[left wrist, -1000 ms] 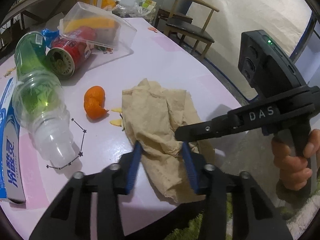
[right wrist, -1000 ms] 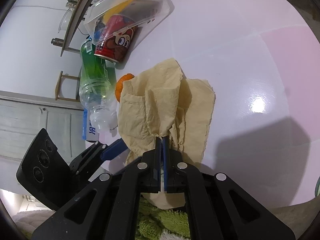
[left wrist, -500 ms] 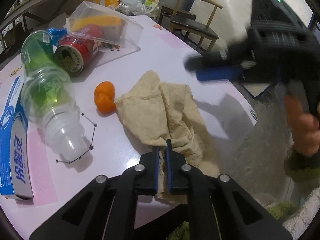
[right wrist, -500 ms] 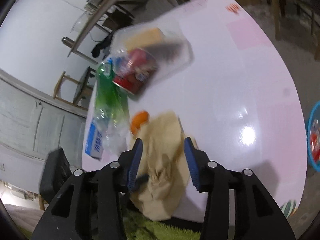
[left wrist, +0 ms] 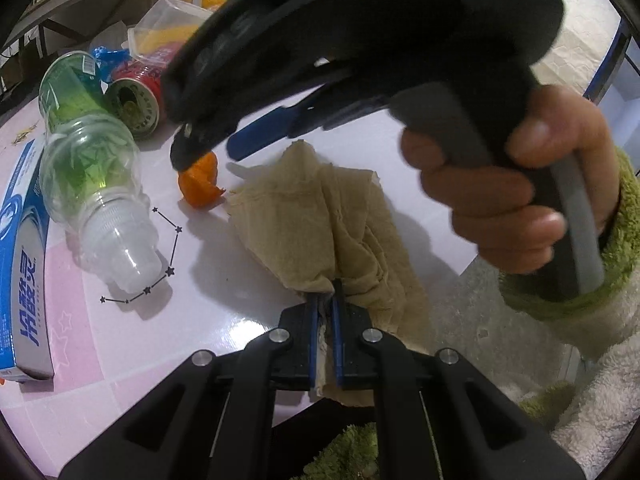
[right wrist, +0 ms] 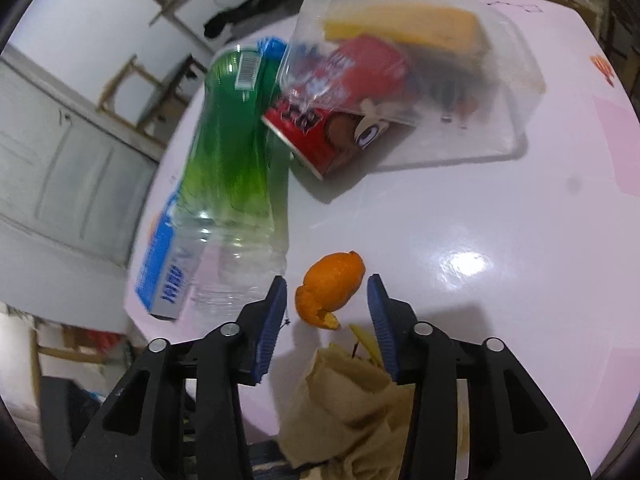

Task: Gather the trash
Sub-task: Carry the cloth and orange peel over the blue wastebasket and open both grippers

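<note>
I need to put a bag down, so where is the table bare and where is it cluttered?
Bare: the glossy stretch of table right of the orange peel and below the clear plastic container. Crowded: the left side, where green bottle, red can and blue box huddle.

Toothpaste box partly behind bottle

Both wrist views look down, sharing the orange peel.
</note>
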`<state>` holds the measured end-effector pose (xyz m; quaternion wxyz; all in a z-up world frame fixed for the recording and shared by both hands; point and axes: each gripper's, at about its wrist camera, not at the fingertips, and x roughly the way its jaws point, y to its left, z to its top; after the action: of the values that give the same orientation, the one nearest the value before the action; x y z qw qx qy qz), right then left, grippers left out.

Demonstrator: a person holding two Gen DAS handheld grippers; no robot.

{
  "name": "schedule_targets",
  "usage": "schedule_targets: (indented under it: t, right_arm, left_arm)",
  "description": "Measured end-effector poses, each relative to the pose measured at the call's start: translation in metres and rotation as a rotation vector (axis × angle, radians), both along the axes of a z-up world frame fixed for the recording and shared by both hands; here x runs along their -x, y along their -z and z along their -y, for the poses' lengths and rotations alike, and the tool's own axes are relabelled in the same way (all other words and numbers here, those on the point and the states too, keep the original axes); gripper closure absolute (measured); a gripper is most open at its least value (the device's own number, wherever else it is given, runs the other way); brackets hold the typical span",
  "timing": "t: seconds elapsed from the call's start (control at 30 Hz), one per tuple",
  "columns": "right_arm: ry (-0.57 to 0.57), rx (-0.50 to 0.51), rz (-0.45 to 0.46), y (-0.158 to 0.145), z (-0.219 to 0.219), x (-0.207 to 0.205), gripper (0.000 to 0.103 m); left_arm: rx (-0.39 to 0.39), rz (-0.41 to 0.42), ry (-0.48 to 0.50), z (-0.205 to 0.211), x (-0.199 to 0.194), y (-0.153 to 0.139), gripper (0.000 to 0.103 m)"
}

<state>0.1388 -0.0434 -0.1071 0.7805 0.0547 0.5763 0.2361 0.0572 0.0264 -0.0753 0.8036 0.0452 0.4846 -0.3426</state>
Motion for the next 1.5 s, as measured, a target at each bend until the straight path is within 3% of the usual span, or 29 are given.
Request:
schedule_targets:
  t: [0.2, 0.27, 0.43, 0.63, 0.83, 1.0, 1.13, 1.3, 1.5]
  right_arm:
    - [-0.023, 0.054, 0.008, 0.006, -0.014, -0.007, 0.079]
    - [-0.02, 0.046, 0.004, 0.006, -0.015, -0.007, 0.088]
    - [0.024, -0.001, 0.022, 0.003, -0.002, -0.006, 0.093]
    - [0.158, -0.112, 0.121, -0.031, 0.062, 0.009, 0.094]
    - [0.361, -0.166, 0.251, -0.067, 0.153, 0.048, 0.094]
    - [0.579, -0.148, 0.321, -0.077, 0.238, 0.095, 0.094]
    - [0.756, -0.142, 0.329, -0.067, 0.294, 0.132, 0.094]
    - [0.957, -0.176, 0.276, -0.036, 0.356, 0.174, 0.093]
    - [1.113, -0.23, 0.198, 0.017, 0.416, 0.193, 0.093]
  left_arm:
    - [0.011, -0.006, 0.002, 0.0, 0.001, 0.002, 0.097]
    - [0.018, -0.011, -0.001, -0.002, -0.005, 0.003, 0.098]
    - [0.034, -0.005, -0.033, -0.009, -0.008, -0.001, 0.098]
    - [0.085, 0.012, -0.056, -0.012, -0.013, -0.019, 0.099]
    - [0.146, 0.09, -0.002, 0.014, -0.022, -0.054, 0.099]
    - [0.205, 0.161, 0.118, 0.073, -0.022, -0.09, 0.099]
    - [0.25, 0.188, 0.264, 0.143, -0.021, -0.109, 0.099]
    - [0.253, 0.066, 0.41, 0.24, -0.019, -0.106, 0.099]
    - [0.102, -0.108, 0.504, 0.361, -0.034, -0.043, 0.099]
